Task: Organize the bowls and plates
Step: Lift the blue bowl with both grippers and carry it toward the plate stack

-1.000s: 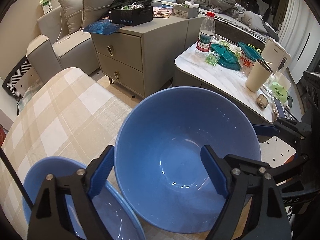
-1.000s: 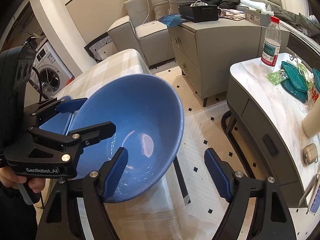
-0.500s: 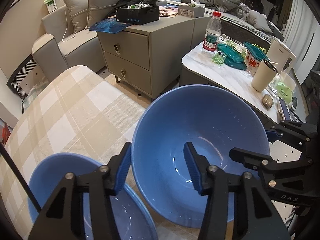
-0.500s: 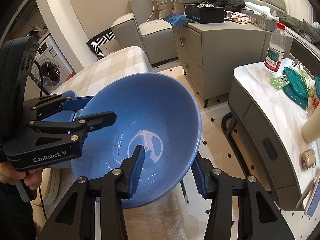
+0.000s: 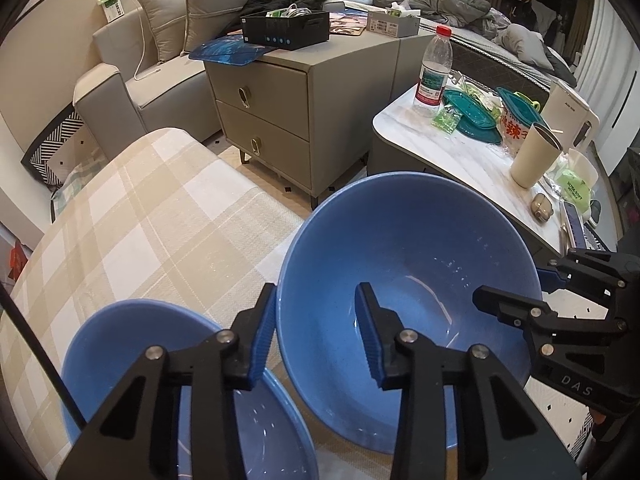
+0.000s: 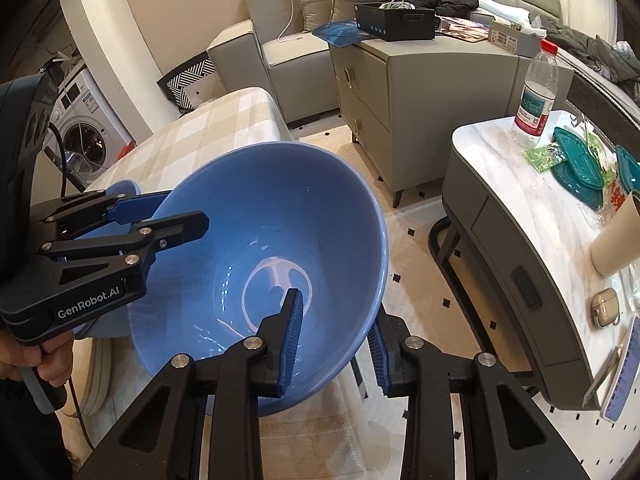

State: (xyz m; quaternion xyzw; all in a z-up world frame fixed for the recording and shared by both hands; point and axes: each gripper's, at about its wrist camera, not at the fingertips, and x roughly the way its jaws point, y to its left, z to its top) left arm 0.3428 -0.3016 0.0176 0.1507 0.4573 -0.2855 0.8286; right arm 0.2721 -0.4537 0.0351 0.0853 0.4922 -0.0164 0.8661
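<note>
A large blue bowl (image 5: 404, 248) is held between both grippers, just above the checked tablecloth. My left gripper (image 5: 316, 336) is shut on the bowl's left rim, one finger inside and one outside. My right gripper (image 6: 334, 344) is shut on the bowl's right rim (image 6: 376, 264) the same way; it shows at the right of the left wrist view (image 5: 516, 300). A second blue bowl (image 5: 132, 332) sits on the cloth to the left, partly hidden by my left gripper, and peeks out in the right wrist view (image 6: 120, 190).
The checked tablecloth (image 5: 132, 220) covers the table; its edge lies just past the large bowl. A marble side table (image 6: 532, 216) with a water bottle (image 6: 536, 96), teal lids and a cup stands to the right. A grey drawer cabinet (image 5: 280, 112) and sofa stand behind.
Both grippers have closed from open onto opposite rims of the large blue bowl. The bowl has risen slightly and tilted a little.
</note>
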